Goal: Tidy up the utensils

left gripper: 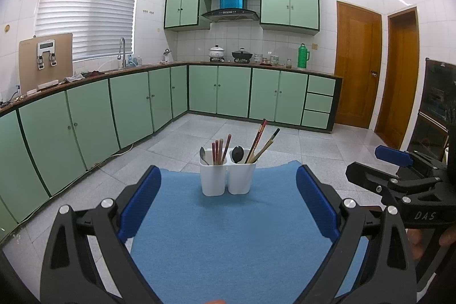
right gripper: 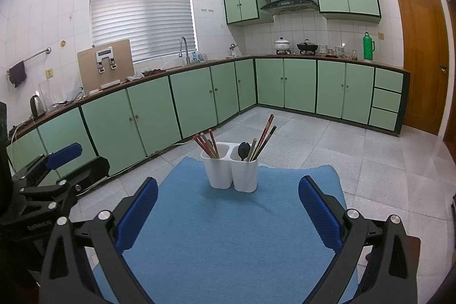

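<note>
A: Status? Where are the utensils?

B: White two-cup holder [left gripper: 226, 175] near far edge of the blue mat [left gripper: 228, 232], roughly mid. Left cup: metal spoon [left gripper: 203, 155] + red chopsticks [left gripper: 220, 151]. Right cup: black spoon [left gripper: 237, 154] + mixed chopsticks [left gripper: 262, 143], leaning right.

A: Grippers?

B: Left gripper [left gripper: 228, 205] wide open, nothing held, at near edge of mat, well short of holder. Right gripper [right gripper: 228, 208] same: wide open, empty.

A: Step?

B: Prob. start or pause betw. picks; spoons look split across cups, so sorting seems unfinished. Can't be sure.

A: Next?

B: Likely advance one gripper over the holder, close on a single handle, lift straight up. Holder is light; other gripper may need to steady it.
</note>
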Tool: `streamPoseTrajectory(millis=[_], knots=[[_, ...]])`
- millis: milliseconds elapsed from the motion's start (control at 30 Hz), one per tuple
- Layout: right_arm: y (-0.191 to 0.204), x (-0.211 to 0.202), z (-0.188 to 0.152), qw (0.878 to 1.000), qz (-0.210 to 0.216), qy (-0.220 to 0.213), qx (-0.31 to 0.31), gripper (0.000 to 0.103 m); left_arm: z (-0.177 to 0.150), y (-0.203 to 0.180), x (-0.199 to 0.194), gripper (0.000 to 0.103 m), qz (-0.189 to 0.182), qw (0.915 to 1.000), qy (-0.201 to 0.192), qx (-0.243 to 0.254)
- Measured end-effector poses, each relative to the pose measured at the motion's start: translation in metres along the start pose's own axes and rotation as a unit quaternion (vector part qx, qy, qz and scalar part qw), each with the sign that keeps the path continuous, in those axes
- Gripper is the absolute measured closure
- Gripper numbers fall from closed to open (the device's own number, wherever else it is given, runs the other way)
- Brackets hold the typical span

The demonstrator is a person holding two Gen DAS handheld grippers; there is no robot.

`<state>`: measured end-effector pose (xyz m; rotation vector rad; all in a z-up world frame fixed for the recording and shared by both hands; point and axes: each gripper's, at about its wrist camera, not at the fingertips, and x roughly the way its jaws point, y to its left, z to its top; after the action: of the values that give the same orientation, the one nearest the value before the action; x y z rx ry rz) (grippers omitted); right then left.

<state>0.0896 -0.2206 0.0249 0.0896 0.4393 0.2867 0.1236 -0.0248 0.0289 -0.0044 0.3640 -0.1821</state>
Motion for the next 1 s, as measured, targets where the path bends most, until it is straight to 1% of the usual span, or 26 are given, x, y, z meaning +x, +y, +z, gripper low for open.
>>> streamPoseTrajectory(millis=[1000], knots=[[-0.0005,0.0024,-0.0034,1.000,0.000,0.004,-0.004,0.006,0.0004,0.0033,-0.0014,0.010,0.003,1.0000,0.002,-0.002]])
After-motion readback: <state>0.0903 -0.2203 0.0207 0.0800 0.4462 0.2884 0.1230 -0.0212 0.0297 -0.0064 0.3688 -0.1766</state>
